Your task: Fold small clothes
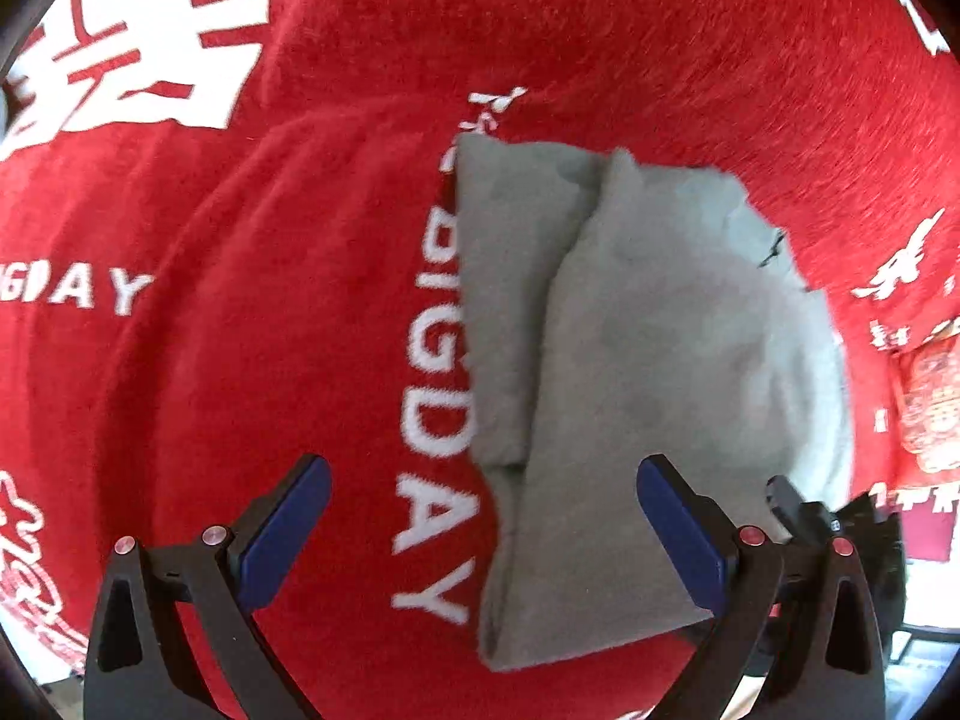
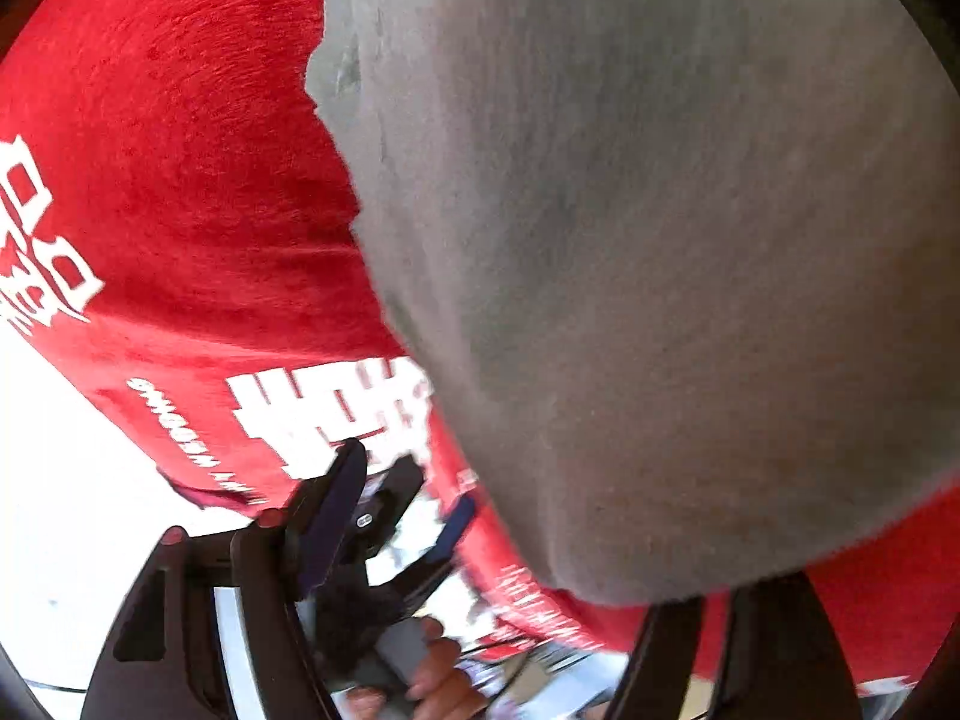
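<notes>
So the left tongs (image 1: pixel 483 531) hang spread wide and empty over the red cloth (image 1: pixel 240 300). Just right of them, the grey garment (image 1: pixel 630 360) lies folded over already, maybe one fold left. Right tongs: can't tell their state.

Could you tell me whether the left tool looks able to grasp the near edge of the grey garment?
Probably yes: the left tool is open, the grey garment's near edge lies between its fingers, nothing covering it.

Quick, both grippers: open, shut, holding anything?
Left gripper: open, holding nothing, above the gray garment.
Right gripper: cannot tell; the garment hides its right finger in its own view.
</notes>
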